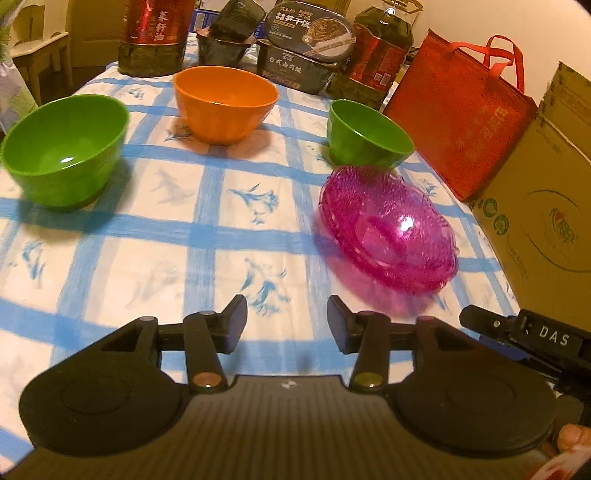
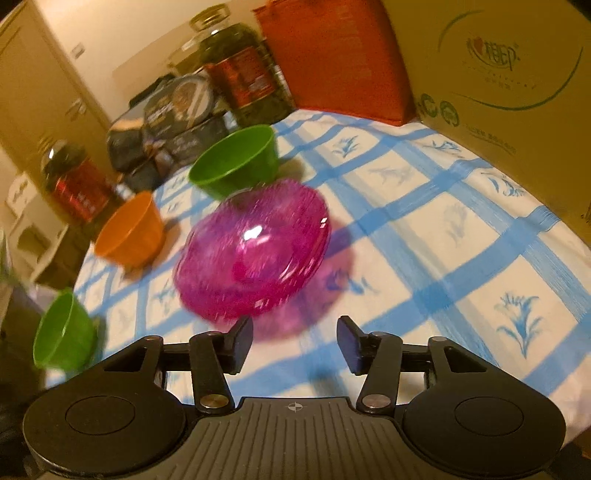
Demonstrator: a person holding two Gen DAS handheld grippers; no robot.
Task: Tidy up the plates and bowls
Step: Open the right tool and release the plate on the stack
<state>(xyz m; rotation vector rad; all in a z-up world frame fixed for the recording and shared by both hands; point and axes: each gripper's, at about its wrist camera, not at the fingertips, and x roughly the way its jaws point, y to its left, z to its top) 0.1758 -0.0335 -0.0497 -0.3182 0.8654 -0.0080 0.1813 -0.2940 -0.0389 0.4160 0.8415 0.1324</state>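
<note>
**Both grippers empty, pink plates just ahead on the checked cloth**

The left gripper hangs over the white tablecloth with blue checks and blue leaf prints, tilted downward, its black jaws parted with nothing between them. The right gripper is angled down likewise, jaws apart and empty; its black body shows at the lower right edge of the left wrist view, beside a bit of a person's hand.

Just beyond the right gripper's fingertips, and ahead and to the right of the left one, lies the stack of translucent pink textured plastic plates, round, shallow and glossy, resting on the cloth and touched by neither tool. Whether it tilts cannot be told through the blur.

Behind it stands a small green plastic bowl, smooth and upright. Farther left are an orange plastic bowl with a faintly ribbed wall and a larger green plastic bowl, all well apart.

At the far edge stand dark oil bottles with red labels, black boxed meals, a red fabric bag and a brown cardboard box.
</note>
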